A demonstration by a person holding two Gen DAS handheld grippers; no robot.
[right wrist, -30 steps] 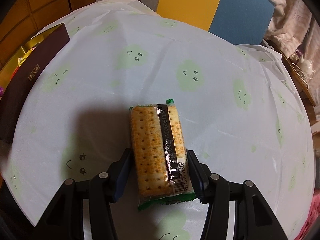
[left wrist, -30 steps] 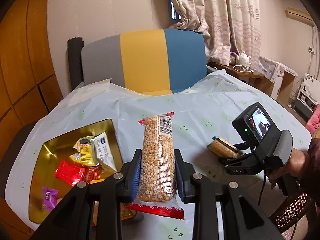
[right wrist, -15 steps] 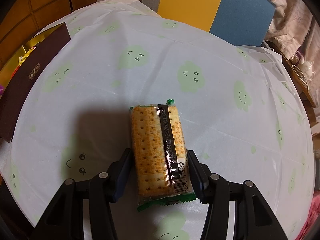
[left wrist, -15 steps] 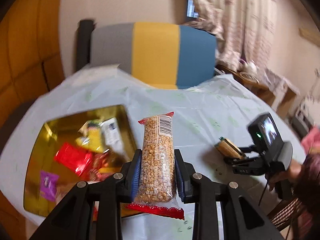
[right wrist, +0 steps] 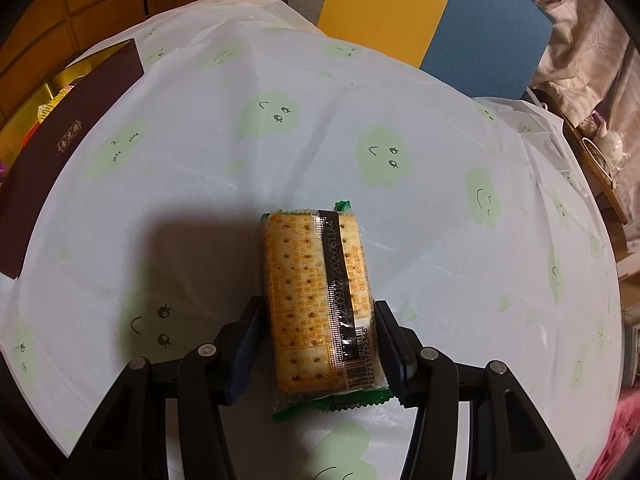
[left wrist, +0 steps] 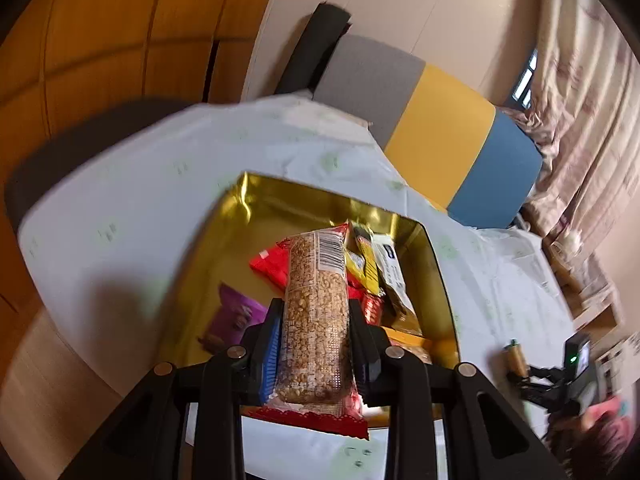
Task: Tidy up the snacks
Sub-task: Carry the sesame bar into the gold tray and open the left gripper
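My left gripper [left wrist: 315, 344] is shut on a long puffed-grain bar [left wrist: 316, 312] in clear wrap with red ends, held above the gold tray [left wrist: 236, 216]. The tray holds several wrapped snacks: a red pack [left wrist: 270, 266], a yellow one [left wrist: 362, 260], a purple one [left wrist: 234, 314]. My right gripper [right wrist: 318, 338] straddles a cracker pack [right wrist: 316, 300] with green ends lying on the tablecloth; the left pad stands a little off it, the right pad [right wrist: 386, 340] is at its edge. The right gripper also shows in the left wrist view [left wrist: 532, 376].
The round table has a pale cloth [right wrist: 300, 128] with green cloud faces. The tray's dark brown side wall [right wrist: 68, 148] stands at the left of the right wrist view. A grey, yellow and blue chair [left wrist: 432, 136] is behind the table. Curtains hang at the far right.
My left gripper has swung left with the grain bar and now hangs over the gold tray. The right gripper and cracker pack have stayed in place.
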